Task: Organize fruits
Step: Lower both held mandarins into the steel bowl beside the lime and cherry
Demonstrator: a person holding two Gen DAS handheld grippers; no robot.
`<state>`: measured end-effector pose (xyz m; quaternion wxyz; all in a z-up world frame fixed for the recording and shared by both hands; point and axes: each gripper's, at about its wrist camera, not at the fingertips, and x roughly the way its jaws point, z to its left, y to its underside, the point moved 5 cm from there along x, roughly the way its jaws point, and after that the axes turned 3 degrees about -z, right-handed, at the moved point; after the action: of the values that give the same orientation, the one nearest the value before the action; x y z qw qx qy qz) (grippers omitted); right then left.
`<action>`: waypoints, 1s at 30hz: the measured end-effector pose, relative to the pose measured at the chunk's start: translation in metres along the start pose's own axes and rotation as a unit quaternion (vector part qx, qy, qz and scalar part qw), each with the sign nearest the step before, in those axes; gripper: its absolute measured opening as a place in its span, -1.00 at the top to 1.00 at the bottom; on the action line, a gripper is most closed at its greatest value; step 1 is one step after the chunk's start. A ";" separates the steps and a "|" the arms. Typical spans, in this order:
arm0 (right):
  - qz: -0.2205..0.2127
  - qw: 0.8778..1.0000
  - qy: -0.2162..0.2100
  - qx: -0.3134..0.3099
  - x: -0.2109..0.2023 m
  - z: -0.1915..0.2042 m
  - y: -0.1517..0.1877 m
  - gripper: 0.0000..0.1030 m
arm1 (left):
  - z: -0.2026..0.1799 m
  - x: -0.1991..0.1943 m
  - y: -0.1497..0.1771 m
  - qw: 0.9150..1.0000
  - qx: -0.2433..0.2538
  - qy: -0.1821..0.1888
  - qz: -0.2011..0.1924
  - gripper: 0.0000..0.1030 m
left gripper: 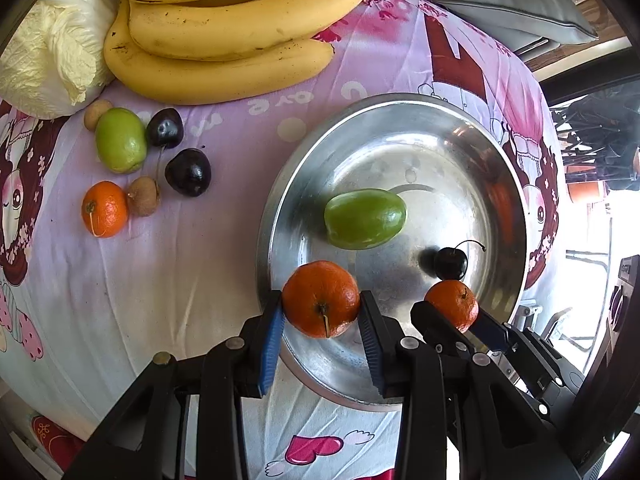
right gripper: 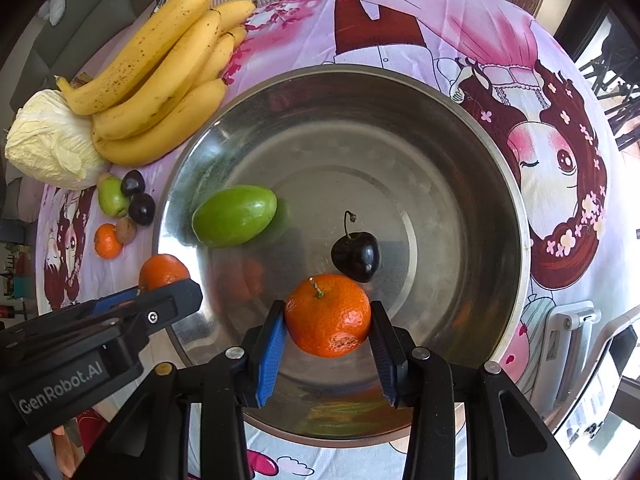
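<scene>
A steel bowl (left gripper: 296, 168) (right gripper: 472, 152) holds a green fruit (left gripper: 365, 218) (right gripper: 234, 215) and a dark cherry (left gripper: 451, 263) (right gripper: 356, 255). My left gripper (left gripper: 322, 308) is shut on a tangerine (left gripper: 321, 298) over the bowl's near left rim; it also shows in the right wrist view (right gripper: 164, 272). My right gripper (right gripper: 328, 316) is shut on another tangerine (right gripper: 328, 314) (left gripper: 453, 303) above the bowl's near inside, next to the cherry.
On the pink cartoon cloth left of the bowl lie a banana bunch (left gripper: 224, 40) (right gripper: 160, 76), a cabbage (left gripper: 52, 60) (right gripper: 48, 144), a green fruit (left gripper: 120, 140), two dark cherries (left gripper: 188, 172), a tangerine (left gripper: 105, 209) and small brown fruits (left gripper: 143, 196).
</scene>
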<state>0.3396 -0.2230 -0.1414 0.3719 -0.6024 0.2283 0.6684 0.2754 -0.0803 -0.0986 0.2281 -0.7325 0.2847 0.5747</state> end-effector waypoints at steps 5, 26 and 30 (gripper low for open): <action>0.001 1.000 -0.002 0.003 0.002 -0.008 -0.001 0.16 | -0.006 0.005 -0.001 1.000 0.007 0.001 0.000 0.26; 0.007 1.000 -0.003 0.000 0.010 -0.010 -0.007 0.16 | -0.022 0.031 -0.009 1.000 0.010 0.000 0.013 0.26; 0.007 1.000 0.000 -0.007 0.009 -0.009 -0.007 0.16 | -0.024 0.037 -0.010 1.000 0.010 0.000 0.015 0.26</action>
<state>0.3513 -0.2235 -0.1504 0.3630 -0.6028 0.2282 0.6729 0.3063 -0.0944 -0.1289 0.2263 -0.7259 0.3015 0.5752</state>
